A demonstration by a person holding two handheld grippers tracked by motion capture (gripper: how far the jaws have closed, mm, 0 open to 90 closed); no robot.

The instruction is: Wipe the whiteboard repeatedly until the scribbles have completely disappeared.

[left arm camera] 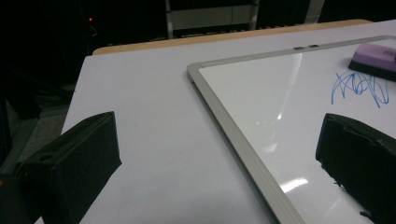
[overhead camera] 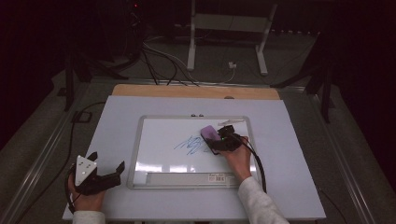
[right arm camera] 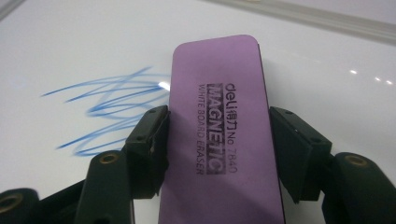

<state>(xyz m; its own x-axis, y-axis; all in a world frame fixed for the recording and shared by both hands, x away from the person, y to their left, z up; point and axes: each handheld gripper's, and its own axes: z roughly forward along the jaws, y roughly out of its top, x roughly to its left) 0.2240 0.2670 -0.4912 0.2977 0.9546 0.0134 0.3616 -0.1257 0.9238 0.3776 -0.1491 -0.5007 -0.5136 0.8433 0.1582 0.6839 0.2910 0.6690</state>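
1. A purple whiteboard eraser [right arm camera: 219, 135] is clamped between the jaws of the right gripper [overhead camera: 223, 141], one black pad pressed against each long side of it
2. In the right gripper view, "deli", "MAGNETIC" and "WHITE BOARD ERASER" are printed on the eraser's top face, and the eraser reaches forward well past the jaw tips
3. The eraser is laid flat on the whiteboard [overhead camera: 159, 135], seen in the high view just ahead of the right hand [overhead camera: 237, 161]
4. A blue marker scribble [right arm camera: 112, 112] is seen directly to the left of the right gripper's jaws, its nearest loops running up to the eraser's left edge
5. The left gripper [overhead camera: 107, 173] is held with its jaws wide apart and nothing is gripped between them
6. From the left gripper view, the whiteboard's grey frame corner [left arm camera: 194, 70] is found ahead between the jaws, with the right jaw placed over the board surface and the left jaw over the pale table [left arm camera: 140, 116]
7. The eraser and the scribble are seen far ahead and to the right of the left gripper, well apart from it
8. A white label strip [overhead camera: 187, 177] is noted along the board's near edge, between the two hands
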